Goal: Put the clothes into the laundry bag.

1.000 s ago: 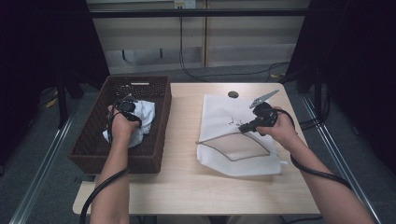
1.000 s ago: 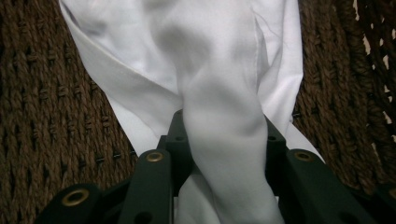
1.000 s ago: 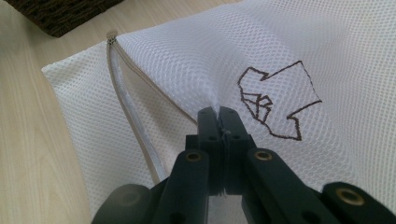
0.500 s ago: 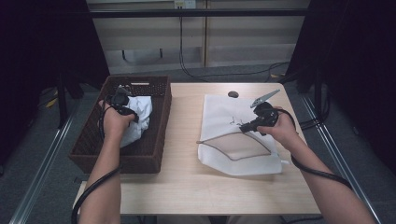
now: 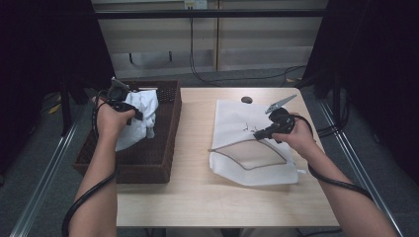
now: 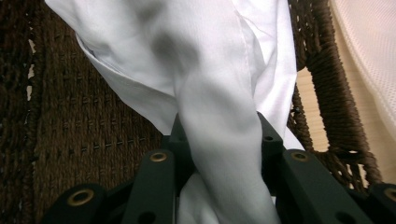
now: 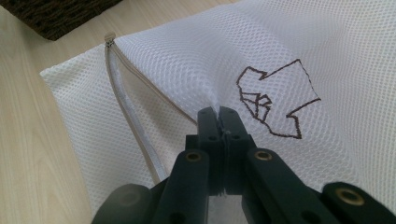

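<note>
Tabletop: right gripper [image 7: 218,112] fingers pinch mesh bag [image 7: 280,51]; left gripper [image 6: 219,126] fingers clamp white cloth [image 6: 187,51].

No readable text anywhere; just a brown outline drawing [image 7: 275,100] on the mesh bag [image 7: 196,51], no letters.

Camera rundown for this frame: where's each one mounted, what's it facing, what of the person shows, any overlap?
High view: above the person's side, looking forward and down on the table; both forearms, left tongs, right tongs.
Left gripper view: on the left tongs, facing the white cloth they clamp over the basket.
Right gripper view: on the right tongs, facing the mesh bag they pinch beside its zipper.
Shared: high and left gripper views both show cloth and basket.
</note>
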`<action>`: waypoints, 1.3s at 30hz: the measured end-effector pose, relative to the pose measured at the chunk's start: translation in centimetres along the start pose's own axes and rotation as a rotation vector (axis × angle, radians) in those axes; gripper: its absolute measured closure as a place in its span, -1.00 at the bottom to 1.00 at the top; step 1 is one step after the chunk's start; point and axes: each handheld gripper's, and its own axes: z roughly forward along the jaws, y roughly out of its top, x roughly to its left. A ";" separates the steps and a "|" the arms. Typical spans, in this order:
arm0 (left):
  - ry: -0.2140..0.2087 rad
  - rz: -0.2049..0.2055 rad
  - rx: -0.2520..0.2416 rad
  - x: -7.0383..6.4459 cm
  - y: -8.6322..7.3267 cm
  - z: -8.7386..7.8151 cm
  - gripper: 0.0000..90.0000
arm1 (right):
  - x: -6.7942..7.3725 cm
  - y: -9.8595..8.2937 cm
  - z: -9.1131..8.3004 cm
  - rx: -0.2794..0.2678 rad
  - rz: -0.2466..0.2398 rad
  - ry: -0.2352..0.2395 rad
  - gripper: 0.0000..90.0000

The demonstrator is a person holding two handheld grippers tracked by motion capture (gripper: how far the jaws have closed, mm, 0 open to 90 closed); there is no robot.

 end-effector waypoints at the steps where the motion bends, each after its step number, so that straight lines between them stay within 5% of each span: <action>1: 0.003 0.001 0.002 0.0 0.1 -0.2 0.52 | 0.0 0.0 0.0 0.000 -0.002 0.001 1.00; 21: -0.037 0.031 -0.019 -1.5 2.3 -5.7 0.52 | 0.0 0.1 -0.1 -0.004 -0.001 -0.015 1.00; 25: -0.071 0.029 -0.021 -1.8 2.6 -6.4 0.52 | 0.1 0.2 0.0 -0.001 -0.001 -0.019 1.00; 39: -0.122 0.091 -0.026 -4.0 3.7 -8.9 0.52 | -0.2 0.6 0.0 0.000 -0.004 -0.043 1.00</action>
